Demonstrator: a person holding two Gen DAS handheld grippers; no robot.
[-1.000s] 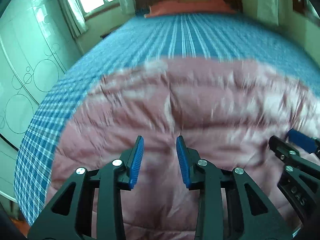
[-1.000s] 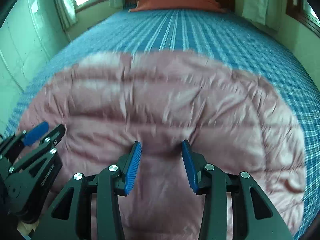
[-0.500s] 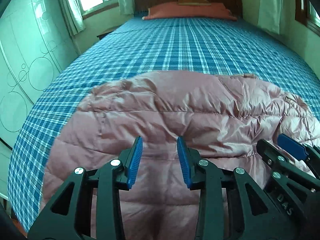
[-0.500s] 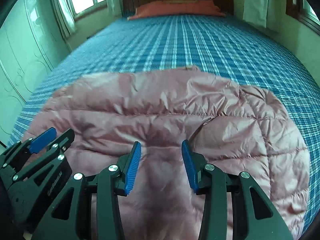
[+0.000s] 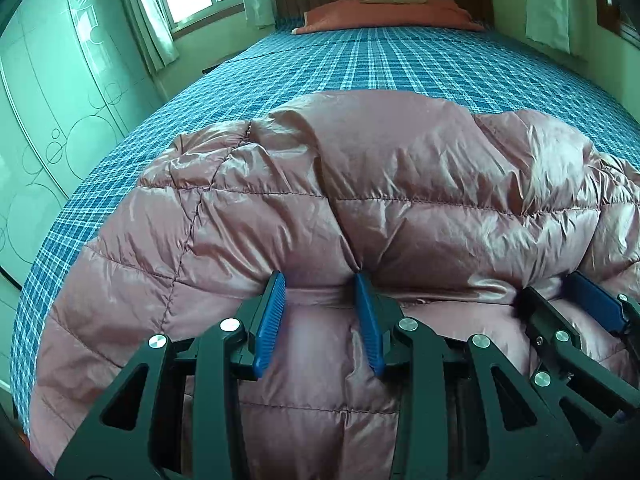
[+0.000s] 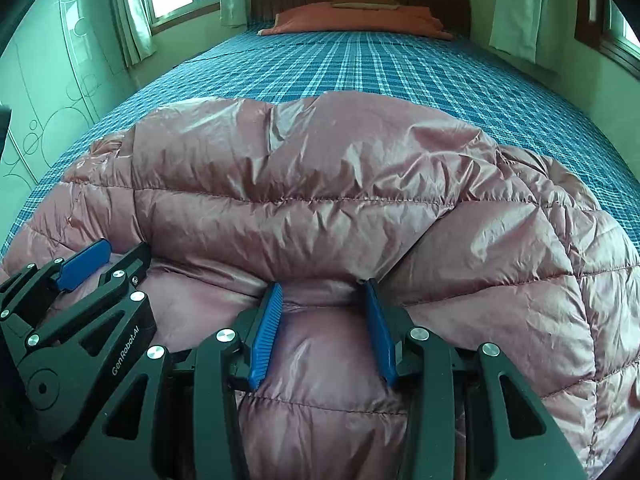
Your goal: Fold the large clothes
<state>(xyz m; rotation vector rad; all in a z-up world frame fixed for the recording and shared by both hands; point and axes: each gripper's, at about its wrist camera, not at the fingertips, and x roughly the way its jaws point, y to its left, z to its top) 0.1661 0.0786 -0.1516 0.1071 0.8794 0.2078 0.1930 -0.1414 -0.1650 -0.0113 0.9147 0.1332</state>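
Note:
A shiny pink quilted down jacket lies across the near end of a bed, and the right wrist view shows the same jacket. A puffy layer is doubled over, its folded edge bunching at both pairs of fingertips. My left gripper is shut on that thick edge, with creases running into its blue pads. My right gripper grips the same edge further right. Each gripper shows in the other's view: the right gripper at the lower right, the left gripper at the lower left.
The bed has a blue plaid sheet, bare beyond the jacket. An orange pillow lies against the dark headboard. A pale green wardrobe stands along the left, with curtained windows at the back left and right.
Both grippers have sunk toward the bed with the jacket edge in them. The jacket, blurred a second ago, now lies still and bulges up in front of the fingertips.

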